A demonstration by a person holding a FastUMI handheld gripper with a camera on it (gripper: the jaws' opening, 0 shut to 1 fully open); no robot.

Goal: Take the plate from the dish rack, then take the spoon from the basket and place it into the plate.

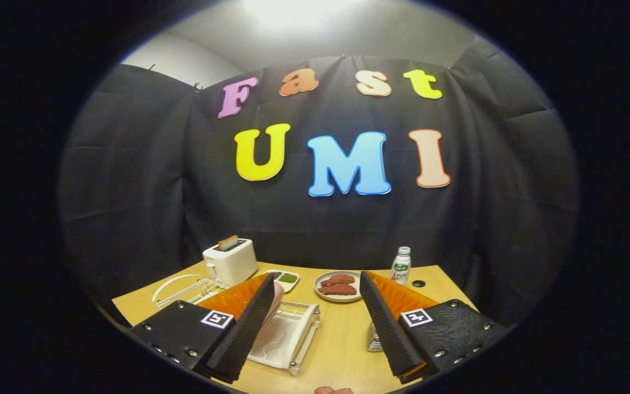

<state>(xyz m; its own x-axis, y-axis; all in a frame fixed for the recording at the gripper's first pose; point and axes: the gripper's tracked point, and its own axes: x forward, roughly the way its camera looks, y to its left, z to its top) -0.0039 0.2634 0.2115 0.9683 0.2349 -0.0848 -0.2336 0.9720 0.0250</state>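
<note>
My gripper point(316, 277) is open and held above the wooden table point(342, 350), with nothing between its fingers. Left of the left finger point(249, 323) stands a white wire dish rack point(205, 288) with a white plate point(168, 285) leaning in it. A clear basket point(293, 335) lies just right of the left finger, between the two fingers. A pink object point(277, 300), possibly the spoon, sticks up from the basket, partly hidden behind that finger. I cannot tell its shape.
A white toaster point(231, 261) holding a slice of toast stands at the back left. A small dish of green sauce point(286, 278), a plate of red meat point(338, 286) and a white bottle point(401, 266) line the far side. A small metal object point(373, 339) sits by the right finger.
</note>
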